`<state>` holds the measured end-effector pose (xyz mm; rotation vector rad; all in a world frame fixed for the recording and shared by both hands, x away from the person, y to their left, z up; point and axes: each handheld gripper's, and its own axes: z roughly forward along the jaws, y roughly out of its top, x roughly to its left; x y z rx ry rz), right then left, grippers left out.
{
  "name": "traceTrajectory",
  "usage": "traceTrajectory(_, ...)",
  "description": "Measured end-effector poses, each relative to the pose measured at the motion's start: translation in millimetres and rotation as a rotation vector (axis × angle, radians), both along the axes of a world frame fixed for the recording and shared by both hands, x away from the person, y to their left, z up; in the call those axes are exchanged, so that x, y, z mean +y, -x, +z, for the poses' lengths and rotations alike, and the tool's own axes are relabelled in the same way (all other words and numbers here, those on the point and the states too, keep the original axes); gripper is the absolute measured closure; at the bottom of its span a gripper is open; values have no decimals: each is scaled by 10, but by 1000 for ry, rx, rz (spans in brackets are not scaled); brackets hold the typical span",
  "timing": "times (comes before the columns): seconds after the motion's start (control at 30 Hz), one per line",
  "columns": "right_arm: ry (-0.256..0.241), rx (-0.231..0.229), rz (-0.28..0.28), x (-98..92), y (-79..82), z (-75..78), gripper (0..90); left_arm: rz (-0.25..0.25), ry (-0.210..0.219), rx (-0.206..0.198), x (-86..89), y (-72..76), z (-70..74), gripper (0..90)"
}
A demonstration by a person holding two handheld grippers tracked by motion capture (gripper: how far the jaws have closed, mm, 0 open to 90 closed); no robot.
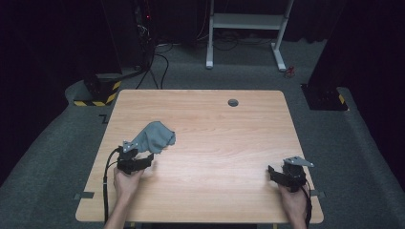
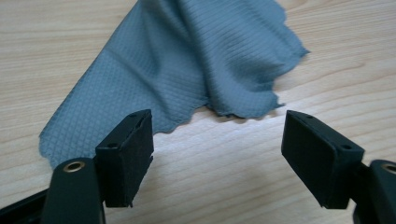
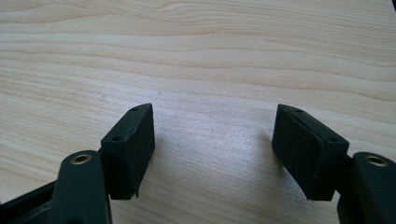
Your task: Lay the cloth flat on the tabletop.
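Cloth (image 1: 155, 136), grey with a fine diamond weave, lies crumpled on the wooden table (image 1: 224, 143), toward its left edge and about midway between the near and far edges. The left gripper (image 1: 143, 160) sits just on the near side of it with its jaws spread wide; in the left gripper view the wavy hem of the cloth (image 2: 187, 60) lies just ahead of the jaws, one flap running out past the left jaw, with nothing yet caught between the pads. The right gripper (image 1: 274, 172) rests well apart from it, near the table's near right corner, jaws likewise wide over bare wood. This looks like the approach before a first grasp. The next move likely calls for easing the left gripper forward until the hem lies between the pads, then closing low enough to pinch the thin fabric.
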<state>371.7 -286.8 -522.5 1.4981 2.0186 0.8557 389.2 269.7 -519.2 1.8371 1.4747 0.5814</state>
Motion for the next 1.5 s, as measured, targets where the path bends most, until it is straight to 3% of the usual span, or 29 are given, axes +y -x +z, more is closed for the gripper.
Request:
traceTrajectory(0.07, 0, 0, 0, 0, 0, 0, 300, -1, 0, 3, 5, -12, 1, 250)
traceTrajectory(0.1, 0, 0, 0, 0, 0, 0, 300, -10, -21, 16, -12, -51, 30, 241)
traceTrajectory(0.23, 0, 0, 0, 0, 0, 0, 300, -30, -37, 7, -64, -136, 124, 244)
traceTrajectory(0.3, 0, 0, 0, 0, 0, 0, 300, -26, -16, -9, -66, -178, 138, 260)
traceTrajectory(0.43, 0, 0, 0, 0, 0, 0, 300, -20, -18, 11, -94, -282, 150, 244)
traceTrajectory(0.47, 0, 0, 0, 0, 0, 0, 300, -19, -7, -4, -98, -293, 155, 246)
traceTrajectory(0.73, 0, 0, 0, 0, 0, 0, 300, -3, -14, 40, -158, -514, 182, 197)
traceTrajectory(0.87, 0, 0, 0, 0, 0, 0, 300, 37, 36, 50, -129, -594, 139, 198)
traceTrajectory(1.0, 0, 0, 0, 0, 0, 0, 300, 59, 15, 79, -109, -654, 46, 194)
traceTrajectory(1.07, 0, 0, 0, 0, 0, 0, 300, 70, -14, 73, -114, -676, 10, 203)
traceTrajectory(1.2, 0, 0, 0, 0, 0, 0, 300, 88, -1, 54, -147, -711, -22, 202)
traceTrajectory(1.27, 0, 0, 0, 0, 0, 0, 300, 87, -36, 59, -180, -722, -21, 205)
traceTrajectory(1.33, 0, 0, 0, 0, 0, 0, 300, 79, -98, 70, -239, -740, -13, 232)
traceTrajectory(1.4, 0, 0, 0, 0, 0, 0, 300, 69, -98, 74, -244, -747, -1, 258)
traceTrajectory(1.5, 0, 0, 0, 0, 0, 0, 300, 45, -91, 62, -263, -745, 10, 405)
